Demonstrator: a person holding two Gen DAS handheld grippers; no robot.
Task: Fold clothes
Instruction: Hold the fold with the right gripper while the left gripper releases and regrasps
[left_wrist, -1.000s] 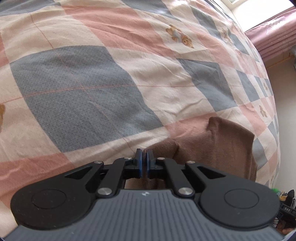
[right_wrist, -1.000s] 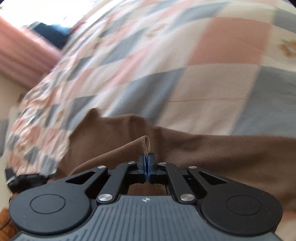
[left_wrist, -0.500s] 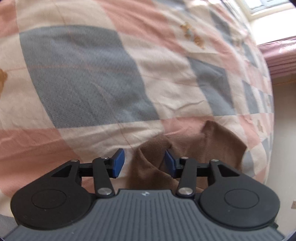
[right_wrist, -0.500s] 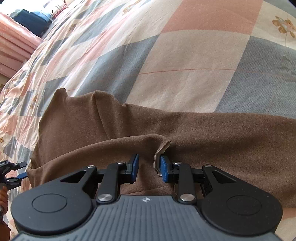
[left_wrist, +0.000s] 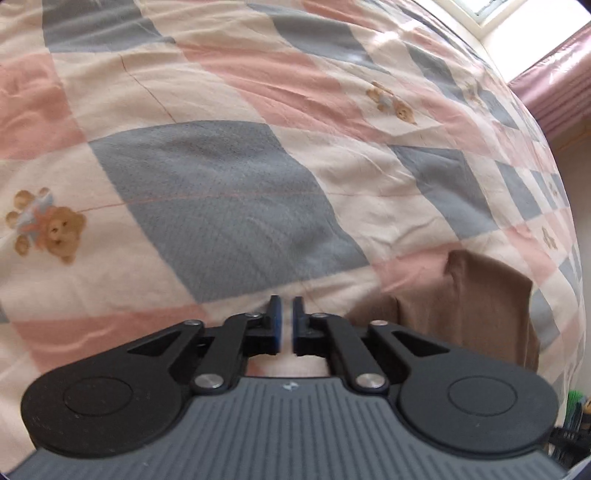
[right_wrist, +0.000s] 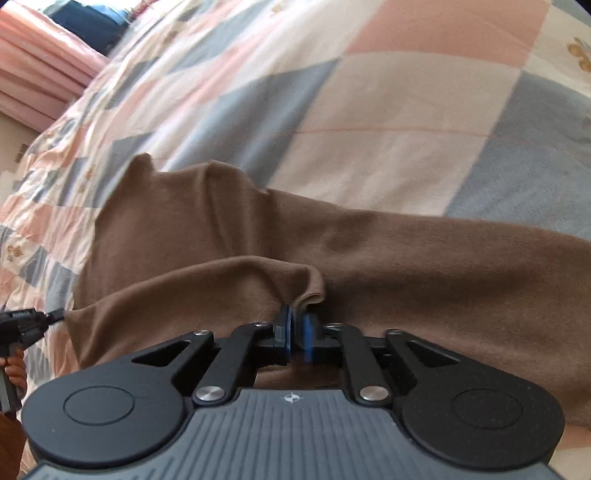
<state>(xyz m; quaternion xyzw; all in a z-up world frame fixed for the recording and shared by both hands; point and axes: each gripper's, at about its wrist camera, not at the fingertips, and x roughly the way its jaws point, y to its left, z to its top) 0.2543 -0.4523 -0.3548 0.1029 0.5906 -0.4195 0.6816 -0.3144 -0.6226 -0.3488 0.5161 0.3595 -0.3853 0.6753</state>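
A brown garment lies spread across the checked bedspread, with a raised fold near its front edge. My right gripper is shut on that fold, and the cloth rises out from between the blue pads. In the left wrist view the same garment lies to the right of my left gripper. The left jaws stand almost together, with a thin slit between them. Only the bedspread shows through it. The left gripper also shows at the left edge of the right wrist view, beside the garment's end.
The bed's right edge drops away beside a pink curtain under a bright window. In the right wrist view, pink fabric and a dark blue item lie beyond the far corner. A person's hand holds the left gripper.
Both grippers opened half a second ago, letting go of the cloth. The left has since narrowed on nothing and moved left off the garment. The right has shut again on the fold.
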